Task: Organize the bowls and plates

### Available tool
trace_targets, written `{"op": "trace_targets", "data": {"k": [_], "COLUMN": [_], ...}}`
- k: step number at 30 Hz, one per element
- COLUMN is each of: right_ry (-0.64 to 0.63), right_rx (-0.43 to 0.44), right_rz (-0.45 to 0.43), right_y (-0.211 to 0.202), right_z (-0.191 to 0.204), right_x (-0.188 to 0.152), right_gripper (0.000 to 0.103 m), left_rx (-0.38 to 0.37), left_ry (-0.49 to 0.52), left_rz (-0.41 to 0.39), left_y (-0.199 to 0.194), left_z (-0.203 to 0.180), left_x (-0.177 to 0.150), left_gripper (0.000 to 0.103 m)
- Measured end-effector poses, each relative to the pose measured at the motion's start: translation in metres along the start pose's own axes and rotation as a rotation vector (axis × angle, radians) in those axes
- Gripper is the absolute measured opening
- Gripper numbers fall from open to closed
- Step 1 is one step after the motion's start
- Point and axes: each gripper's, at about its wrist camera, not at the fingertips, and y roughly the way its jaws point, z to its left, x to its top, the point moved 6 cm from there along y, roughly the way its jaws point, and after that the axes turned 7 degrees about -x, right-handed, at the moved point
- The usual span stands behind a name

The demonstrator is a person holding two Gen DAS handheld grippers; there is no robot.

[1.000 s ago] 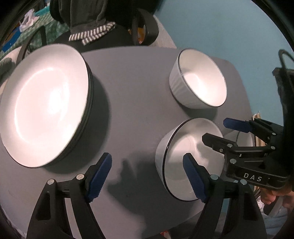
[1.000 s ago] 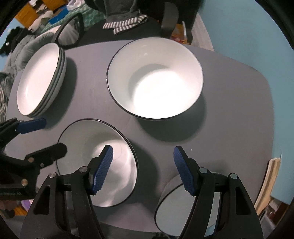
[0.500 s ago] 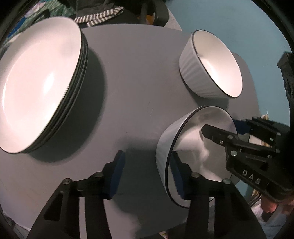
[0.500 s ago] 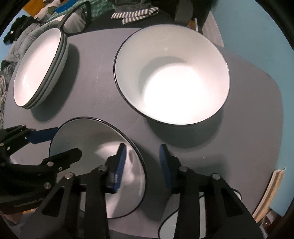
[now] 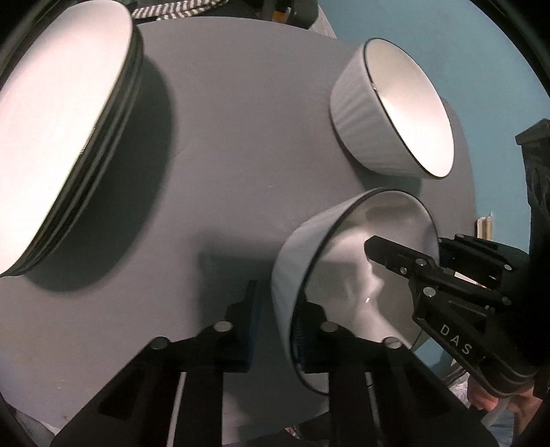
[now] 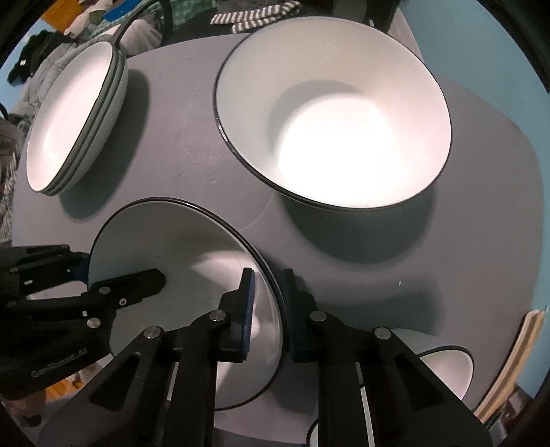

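Observation:
A white bowl with a dark rim (image 5: 347,261) sits at the near edge of the grey table (image 5: 240,144). My left gripper (image 5: 275,319) is shut on its left wall, one finger outside and one inside. My right gripper (image 6: 268,302) is shut on the opposite rim of the same bowl (image 6: 178,247). Each gripper shows in the other's view, the right one (image 5: 433,275) and the left one (image 6: 86,275). A second white ribbed bowl (image 5: 392,110) stands behind it, seen large in the right wrist view (image 6: 343,123). A stack of white plates (image 5: 58,127) lies at the left, also in the right wrist view (image 6: 72,120).
Another white bowl (image 6: 443,371) sits at the table's near right edge under my right gripper. A chair with striped cloth (image 6: 254,17) stands behind the table. Clothes are piled beyond the left edge (image 6: 37,82). A blue wall (image 5: 447,41) is at the right.
Both grippers moved in and closed: the left onto the near bowl's left wall, the right onto its right rim. Both were open a second ago.

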Motion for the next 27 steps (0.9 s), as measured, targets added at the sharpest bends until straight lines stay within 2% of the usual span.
{"op": "trace_targets", "data": {"k": [9,16,21,27], "right_ry": [0.07,0.058,0.05,0.078], "right_rx": [0.061,0.048,0.029,0.034], "right_rz": [0.044,0.026,0.014,-0.005], "right_y": [-0.002,-0.016,-0.035,-0.054], "right_z": [-0.015,-0.015,-0.008,-0.018], "right_x": [0.003,0.01,0.018,0.033], "right_gripper": [0.007,0.007,0.007,0.007], "left_rx": [0.02,0.018,0.049,0.047], "left_ry": [0.001,0.006,0.054,0.079], "left_rz": [-0.005,-0.021,-0.041,-0.05], "left_y": [0.002,-0.013,-0.024,-0.036], "left_z": [-0.007,-0.002,-0.019,-0.028], "left_x": [-0.002,0.0,0.006,0.014], "left_gripper": [0.008,0.008,0.008,0.008]}}
